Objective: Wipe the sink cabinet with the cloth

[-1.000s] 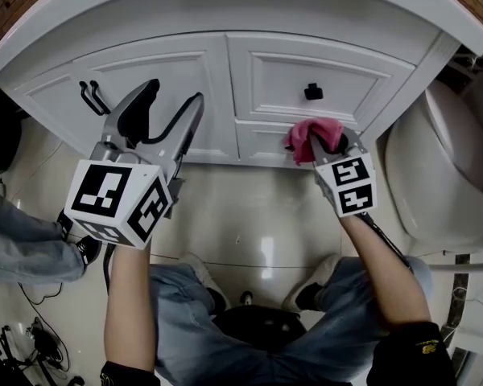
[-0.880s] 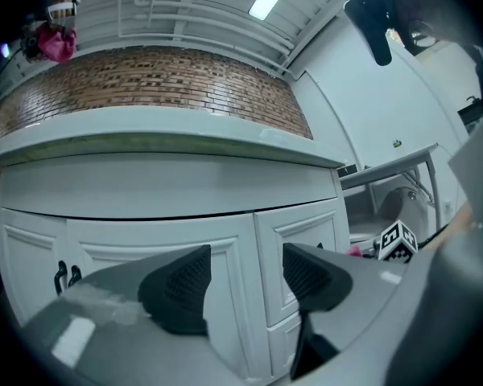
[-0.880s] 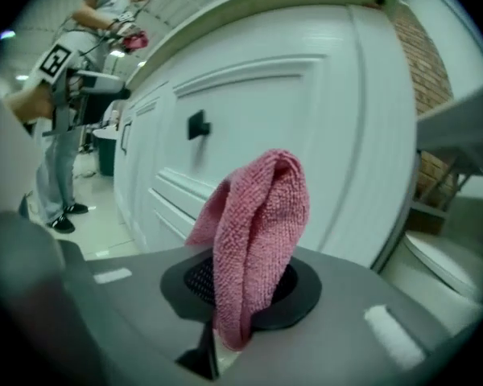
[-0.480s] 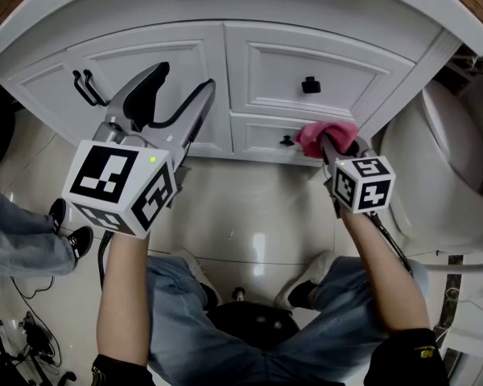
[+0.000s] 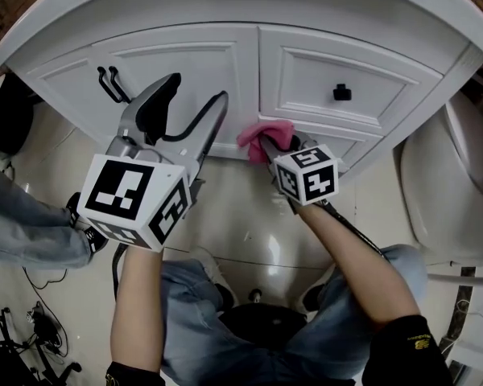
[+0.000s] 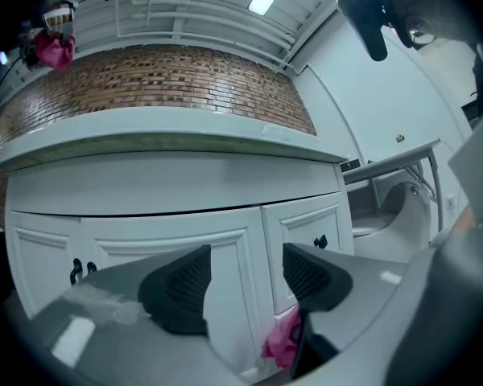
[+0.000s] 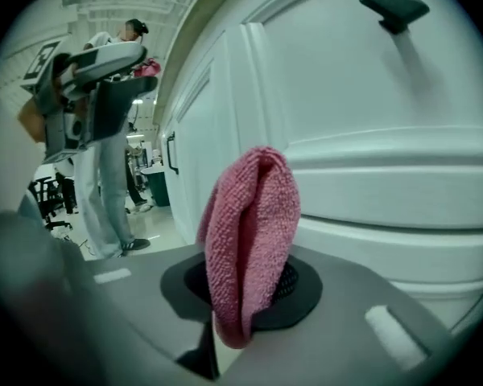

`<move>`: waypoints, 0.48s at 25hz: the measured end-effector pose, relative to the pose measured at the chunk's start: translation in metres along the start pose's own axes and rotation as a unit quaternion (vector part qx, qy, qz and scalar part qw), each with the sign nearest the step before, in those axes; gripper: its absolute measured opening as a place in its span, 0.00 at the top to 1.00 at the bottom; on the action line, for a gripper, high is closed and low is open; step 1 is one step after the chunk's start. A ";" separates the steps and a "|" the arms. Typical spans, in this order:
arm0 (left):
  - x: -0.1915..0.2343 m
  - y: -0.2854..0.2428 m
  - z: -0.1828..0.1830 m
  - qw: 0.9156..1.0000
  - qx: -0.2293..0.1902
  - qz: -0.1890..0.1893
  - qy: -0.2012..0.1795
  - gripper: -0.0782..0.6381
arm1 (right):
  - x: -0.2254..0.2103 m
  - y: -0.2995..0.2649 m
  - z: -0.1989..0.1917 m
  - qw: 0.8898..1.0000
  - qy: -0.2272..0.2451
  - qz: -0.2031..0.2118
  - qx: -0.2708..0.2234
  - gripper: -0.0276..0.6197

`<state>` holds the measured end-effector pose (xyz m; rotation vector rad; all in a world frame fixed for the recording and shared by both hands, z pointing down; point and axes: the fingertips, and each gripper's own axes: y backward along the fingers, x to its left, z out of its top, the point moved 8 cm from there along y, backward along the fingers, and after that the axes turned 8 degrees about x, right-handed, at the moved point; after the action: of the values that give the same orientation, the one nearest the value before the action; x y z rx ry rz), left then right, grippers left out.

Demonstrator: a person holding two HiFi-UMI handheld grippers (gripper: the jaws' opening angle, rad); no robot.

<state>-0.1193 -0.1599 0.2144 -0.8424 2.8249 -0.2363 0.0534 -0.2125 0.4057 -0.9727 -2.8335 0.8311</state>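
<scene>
Currently clamped on one pink cloth: right gripper, jaws shut on the fold, with the cloth standing upright out of them. Cloth position: against the white sink cabinet, at 12 o'clock from head-view centre, just below the drawer's lower left corner. Contact with the panel likely, but not confirmed from the right gripper view.

Left gripper: jaws apart, nothing between them, held in front of the door panel at 10 o'clock and aimed at it. Cloth visible past its right jaw.

Surroundings, counted:
- Door handles: two, black, side by side at 10 o'clock.
- Drawer knob: one, black, at 1 o'clock.
- White fixture: one, at 3 o'clock, close beside the cabinet's right end.
- Bystander's leg in jeans: one, at 9 o'clock on the tiled floor.
</scene>
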 end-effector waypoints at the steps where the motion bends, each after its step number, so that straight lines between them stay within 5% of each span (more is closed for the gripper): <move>1: 0.002 0.003 -0.001 1.000 0.002 0.001 -0.002 0.50 | -0.004 -0.001 -0.001 1.000 -0.008 -0.009 0.004 0.88; 7: 0.016 0.010 -0.004 1.000 0.000 0.005 0.008 0.50 | -0.039 0.027 -0.024 0.997 -0.042 -0.054 0.028 0.88; 12: 0.004 0.001 0.002 1.000 -0.008 -0.019 0.001 0.50 | -0.098 0.085 -0.055 0.983 -0.135 -0.121 0.027 0.88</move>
<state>-0.1227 -0.1620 0.2121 -0.8990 2.8193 -0.2216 0.1904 -0.1870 0.4237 -0.5286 -3.0464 1.0746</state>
